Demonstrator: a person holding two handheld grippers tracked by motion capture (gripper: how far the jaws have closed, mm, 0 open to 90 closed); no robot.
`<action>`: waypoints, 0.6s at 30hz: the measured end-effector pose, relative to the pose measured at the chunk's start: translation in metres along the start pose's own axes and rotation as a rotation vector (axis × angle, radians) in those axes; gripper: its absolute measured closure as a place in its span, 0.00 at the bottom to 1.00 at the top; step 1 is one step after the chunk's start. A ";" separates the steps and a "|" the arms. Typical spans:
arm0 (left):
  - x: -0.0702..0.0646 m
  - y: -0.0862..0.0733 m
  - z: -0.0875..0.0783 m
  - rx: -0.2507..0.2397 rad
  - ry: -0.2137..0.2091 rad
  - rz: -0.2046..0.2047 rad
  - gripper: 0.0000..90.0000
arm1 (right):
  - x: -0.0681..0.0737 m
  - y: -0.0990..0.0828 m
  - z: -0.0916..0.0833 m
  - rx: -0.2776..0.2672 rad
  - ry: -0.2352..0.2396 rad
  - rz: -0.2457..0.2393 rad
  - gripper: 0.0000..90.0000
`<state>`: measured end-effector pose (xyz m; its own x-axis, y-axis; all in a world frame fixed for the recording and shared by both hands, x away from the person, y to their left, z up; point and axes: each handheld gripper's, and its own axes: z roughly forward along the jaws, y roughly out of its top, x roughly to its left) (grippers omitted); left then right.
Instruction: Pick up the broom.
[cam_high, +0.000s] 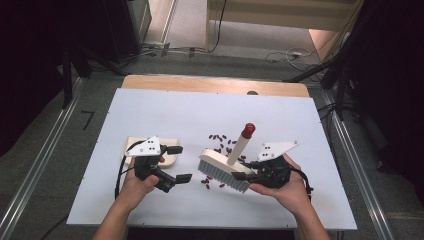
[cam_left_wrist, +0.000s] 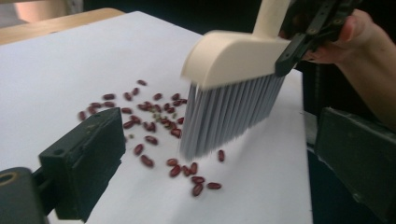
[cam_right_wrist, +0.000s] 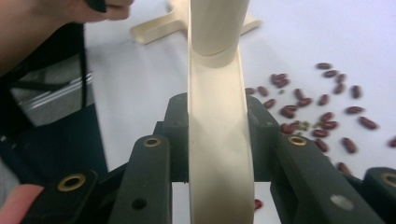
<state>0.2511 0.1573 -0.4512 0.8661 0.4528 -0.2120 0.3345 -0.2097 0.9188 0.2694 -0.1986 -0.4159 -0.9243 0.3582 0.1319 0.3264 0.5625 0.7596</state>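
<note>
White sheet covers the tabletop (cam_high: 150, 107), matte and smooth, with a bare wooden strip along the far edge; grey floor and metal rails around it.

Left: a cream plastic dustpan (cam_high: 170, 159) lies flat behind the left tool (cam_high: 179, 163). No earlier picture to compare, but its two black jaws stand wide apart with nothing between them, pointed toward the brush.

Centre: red-brown beans (cam_high: 220, 138), small, oval and glossy, are scattered loose on the sheet, some beyond the brush, some just in front of its bristles.

Centre-right: the brush (cam_high: 225, 167) has a cream plastic head, rounded on top, with a dense row of pale grey bristles (cam_left_wrist: 224, 116), straight and fine. Bristle tips are down at the sheet among the beans. The head's long axis runs across the tabletop, slanting nearer toward the right. The round cream handle rises from the head, tilted up and away from the person, ending in a dark red cap (cam_high: 248, 130).

Right: the right tool (cam_high: 245, 175) is clamped on the brush head's near end, black jaws pressing its two flat sides, as seen in the right gripper view.
</note>
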 end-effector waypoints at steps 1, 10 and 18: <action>0.001 -0.002 -0.002 -0.007 0.009 -0.004 0.00 | -0.002 -0.001 -0.002 -0.003 -0.012 0.012 0.73; 0.008 -0.022 -0.029 -0.062 0.129 -0.047 0.00 | -0.024 -0.014 -0.018 -0.058 -0.123 0.105 0.73; 0.018 -0.034 -0.048 -0.070 0.214 -0.041 0.00 | -0.042 -0.026 -0.036 -0.107 -0.237 0.194 0.73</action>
<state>0.2375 0.2146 -0.4705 0.7511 0.6351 -0.1806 0.3345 -0.1302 0.9334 0.2930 -0.2547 -0.4185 -0.7712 0.6214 0.1383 0.4574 0.3897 0.7993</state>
